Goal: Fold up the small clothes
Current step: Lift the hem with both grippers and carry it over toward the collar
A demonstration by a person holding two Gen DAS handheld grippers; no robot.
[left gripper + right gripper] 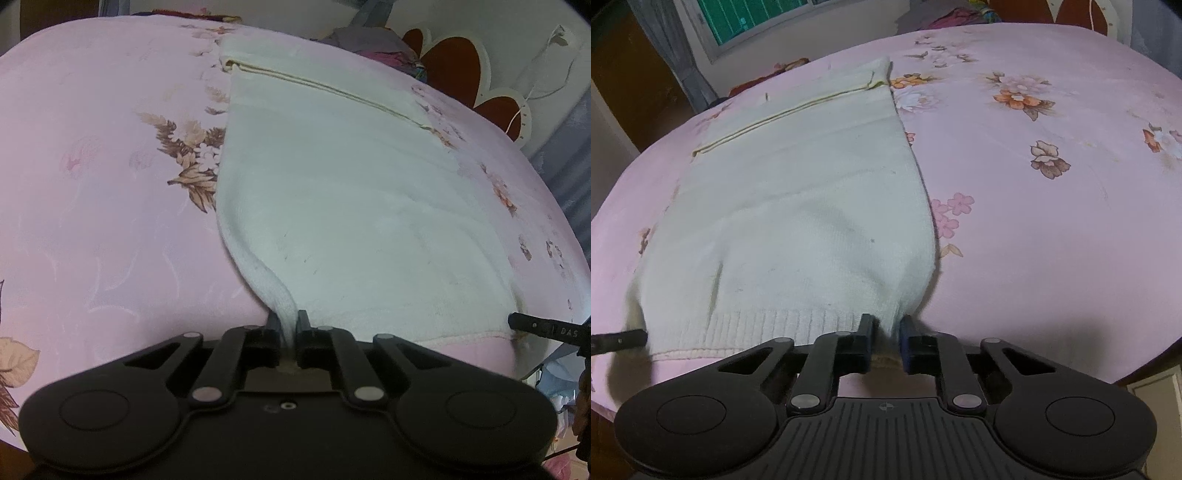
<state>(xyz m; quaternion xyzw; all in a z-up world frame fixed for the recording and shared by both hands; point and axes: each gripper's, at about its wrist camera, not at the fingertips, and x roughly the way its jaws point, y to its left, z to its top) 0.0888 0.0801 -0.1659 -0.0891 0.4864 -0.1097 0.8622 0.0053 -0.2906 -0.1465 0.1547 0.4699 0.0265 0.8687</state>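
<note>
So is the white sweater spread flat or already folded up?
Mostly spread: the white sweater lies flat on the pink bedsheet, only its near hem corners pinched and lifted.

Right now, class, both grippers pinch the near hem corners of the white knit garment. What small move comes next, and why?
Probably lift both corners together and carry them toward the far edge: the left gripper and right gripper each clamp the garment, which lies flat on the pink floral sheet.

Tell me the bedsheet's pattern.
Pink bedsheet with scattered flowers; clearest in the right wrist view.

Matte black left gripper and right gripper (silver rivets, ribbed housing).
</note>
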